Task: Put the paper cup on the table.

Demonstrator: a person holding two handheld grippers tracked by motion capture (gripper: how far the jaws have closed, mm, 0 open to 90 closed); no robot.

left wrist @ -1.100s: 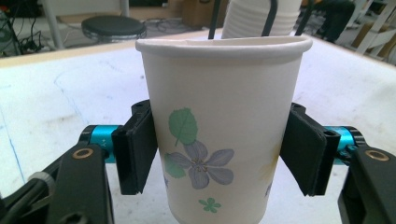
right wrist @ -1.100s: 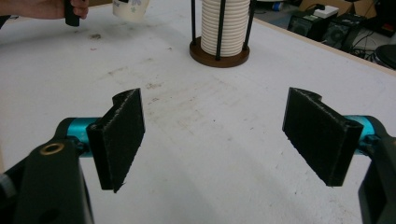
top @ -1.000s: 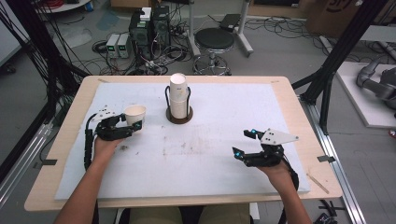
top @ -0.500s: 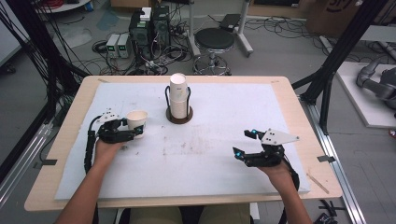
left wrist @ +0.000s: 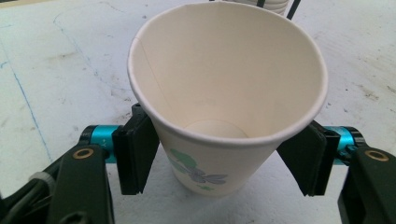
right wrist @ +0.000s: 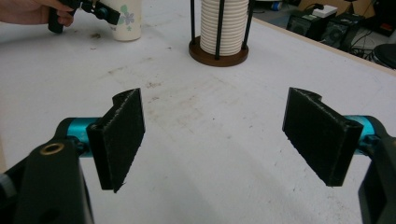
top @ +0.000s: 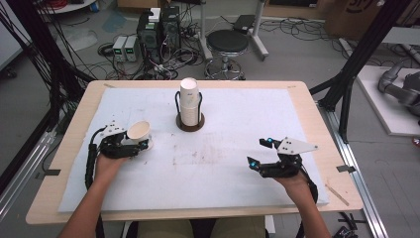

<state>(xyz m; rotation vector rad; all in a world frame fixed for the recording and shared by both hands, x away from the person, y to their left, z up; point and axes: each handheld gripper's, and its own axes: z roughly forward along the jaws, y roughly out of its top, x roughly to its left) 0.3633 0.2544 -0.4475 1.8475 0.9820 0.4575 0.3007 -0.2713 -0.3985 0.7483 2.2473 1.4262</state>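
Near table's left edge, cup (top: 139, 132) now sits lower w/ left tool (top: 132, 145) loosening.

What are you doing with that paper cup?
A person holds a hand-held gripper in each hand at a white table. The left hand-held gripper has a flowered paper cup between its jaws, standing upright on the table; the jaws have just been opening, and the pads sit right beside the cup's sides. The right hand-held gripper waits open with nothing in it. A cup stack stands in a holder farther back.
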